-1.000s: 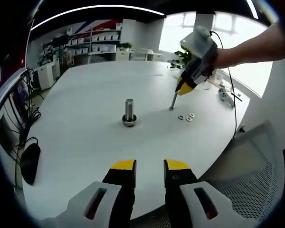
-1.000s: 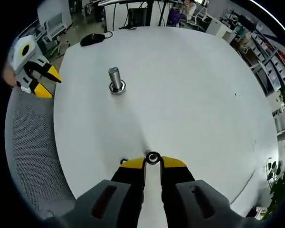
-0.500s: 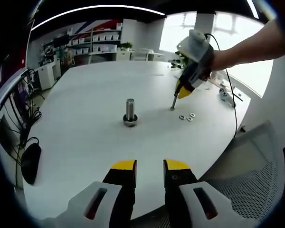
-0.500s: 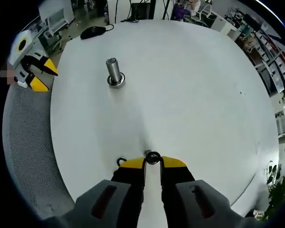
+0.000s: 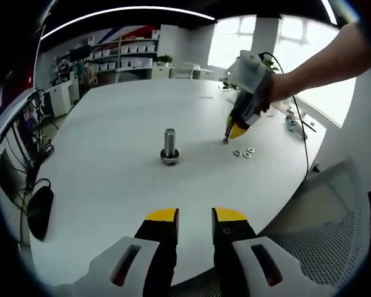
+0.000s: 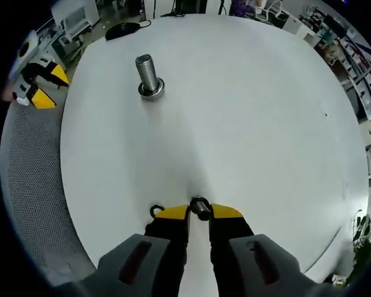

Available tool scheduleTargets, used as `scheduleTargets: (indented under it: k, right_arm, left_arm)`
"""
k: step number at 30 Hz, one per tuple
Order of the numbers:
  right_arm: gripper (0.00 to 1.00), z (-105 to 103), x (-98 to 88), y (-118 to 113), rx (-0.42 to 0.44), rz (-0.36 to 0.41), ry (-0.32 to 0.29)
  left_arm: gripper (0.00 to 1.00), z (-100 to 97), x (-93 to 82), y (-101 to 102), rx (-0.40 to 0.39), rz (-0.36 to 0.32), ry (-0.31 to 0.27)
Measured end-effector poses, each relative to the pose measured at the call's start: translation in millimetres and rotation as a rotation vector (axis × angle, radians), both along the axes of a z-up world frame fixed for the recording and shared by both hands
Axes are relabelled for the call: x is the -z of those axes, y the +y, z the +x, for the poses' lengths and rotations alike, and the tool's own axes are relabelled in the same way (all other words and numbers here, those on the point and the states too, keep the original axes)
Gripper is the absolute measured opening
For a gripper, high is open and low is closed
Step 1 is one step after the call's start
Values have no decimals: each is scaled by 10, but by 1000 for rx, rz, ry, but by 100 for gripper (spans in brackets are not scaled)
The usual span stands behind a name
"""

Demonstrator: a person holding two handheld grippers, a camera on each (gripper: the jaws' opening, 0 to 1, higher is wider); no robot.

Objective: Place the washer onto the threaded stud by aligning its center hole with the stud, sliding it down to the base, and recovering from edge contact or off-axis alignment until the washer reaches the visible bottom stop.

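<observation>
Closed on a washer (image 6: 200, 207), my right gripper (image 6: 198, 213) pinches the ring at its yellow tips, low over the white table (image 6: 247, 124). In the left gripper view that same gripper (image 5: 227, 138) points steeply down at the table, held by a person's arm (image 5: 321, 65) coming in from the right.

Just left of my right tips, a second washer (image 6: 156, 210) lies flat on the table. From the left gripper view I see spare washers (image 5: 243, 151) lying together just beside the right gripper's tips.

Well ahead of my right jaws and off to the left, the threaded stud (image 6: 147, 73) stands upright on its round base, apart from the held washer. In the left gripper view the stud (image 5: 169, 143) stands ahead of my left jaws, near the middle of the table.

My left gripper (image 5: 195, 216) holds nothing, its jaws parted with a clear gap of table between them; it shows at the far left edge of the right gripper view (image 6: 42, 86), beyond the table's rim, over a grey mesh chair (image 6: 31, 179).

A dark computer mouse (image 5: 38, 212) lies on the table left of my left jaws.
</observation>
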State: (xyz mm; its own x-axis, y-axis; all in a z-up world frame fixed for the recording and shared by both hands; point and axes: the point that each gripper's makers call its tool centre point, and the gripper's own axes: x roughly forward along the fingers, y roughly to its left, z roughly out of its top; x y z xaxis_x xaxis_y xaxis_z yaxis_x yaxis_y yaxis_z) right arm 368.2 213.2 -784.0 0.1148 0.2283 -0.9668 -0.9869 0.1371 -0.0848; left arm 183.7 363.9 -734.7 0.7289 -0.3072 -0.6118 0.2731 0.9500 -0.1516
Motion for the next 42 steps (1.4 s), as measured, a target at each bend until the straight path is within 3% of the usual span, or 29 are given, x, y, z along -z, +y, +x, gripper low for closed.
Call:
scheduleTargets:
  k: [17,27,42]
  right_arm:
    - [17,2,110,-63,53,-5,24]
    - [20,-39,120,-326,80,-24,41]
    - [26,-412,131,-558,2,-22,107]
  left_arm:
    - [18,7,5,4,1,1,-1]
    - [18,1,9,-7,9,4,0]
    - [17,-1,15,-1,9,10,4]
